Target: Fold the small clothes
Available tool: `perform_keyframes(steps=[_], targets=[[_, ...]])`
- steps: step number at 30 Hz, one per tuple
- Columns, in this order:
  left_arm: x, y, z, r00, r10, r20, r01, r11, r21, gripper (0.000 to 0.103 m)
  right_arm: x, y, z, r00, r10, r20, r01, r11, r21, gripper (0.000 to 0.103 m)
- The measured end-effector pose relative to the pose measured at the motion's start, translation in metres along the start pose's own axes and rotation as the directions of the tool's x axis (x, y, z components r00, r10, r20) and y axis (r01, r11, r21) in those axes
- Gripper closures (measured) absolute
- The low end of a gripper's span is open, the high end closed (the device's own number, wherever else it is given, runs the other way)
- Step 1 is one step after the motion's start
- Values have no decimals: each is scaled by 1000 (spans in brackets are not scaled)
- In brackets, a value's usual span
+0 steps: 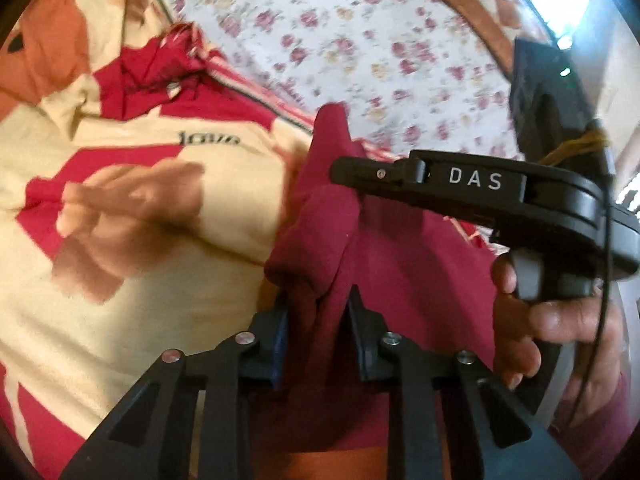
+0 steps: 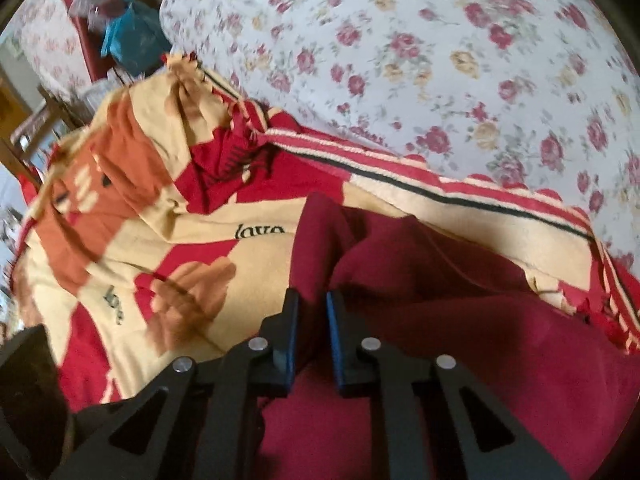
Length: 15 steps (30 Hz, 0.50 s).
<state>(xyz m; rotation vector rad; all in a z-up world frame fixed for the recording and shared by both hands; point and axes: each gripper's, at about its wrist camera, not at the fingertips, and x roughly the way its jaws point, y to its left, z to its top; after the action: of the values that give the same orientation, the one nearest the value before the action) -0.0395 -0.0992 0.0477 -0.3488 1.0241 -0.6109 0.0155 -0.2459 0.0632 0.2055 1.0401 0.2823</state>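
A dark maroon garment lies bunched on a cream and red blanket. My left gripper is shut on a thick fold of it, which stands up between the fingers. In the left wrist view my right gripper reaches in from the right and its black finger touches the top of the same fold. In the right wrist view the right gripper has its fingers close together with maroon garment cloth between them.
The blanket lies on a bed with a white floral sheet. A person's hand holds the right gripper's handle. Clutter and a red piece of furniture stand beyond the bed's far left edge.
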Motion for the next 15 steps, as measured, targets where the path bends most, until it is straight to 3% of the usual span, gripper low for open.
perform_keyframes(steps=[2, 4, 6, 9, 13, 15], targets=[[-10, -8, 0, 998, -43, 37, 41, 998, 39, 103, -4, -6, 1, 1000, 16, -11, -16, 1000, 17, 89], [-15, -19, -2, 996, -61, 58, 56, 994, 89, 103, -8, -9, 4, 1000, 17, -18, -17, 999, 38, 80], [-14, -25, -3, 997, -51, 59, 43, 991, 124, 103, -12, -8, 7, 1000, 12, -20, -11, 998, 60, 41], [-14, -25, -4, 997, -63, 50, 56, 991, 120, 103, -3, -1, 12, 999, 12, -51, -9, 998, 59, 20], [-13, -26, -1, 997, -68, 46, 62, 991, 122, 103, 30, 11, 8, 985, -73, -154, 74, 997, 6, 19], [-14, -26, -3, 997, -57, 42, 51, 990, 132, 103, 33, 13, 4, 985, -122, -123, 119, 993, -25, 29]])
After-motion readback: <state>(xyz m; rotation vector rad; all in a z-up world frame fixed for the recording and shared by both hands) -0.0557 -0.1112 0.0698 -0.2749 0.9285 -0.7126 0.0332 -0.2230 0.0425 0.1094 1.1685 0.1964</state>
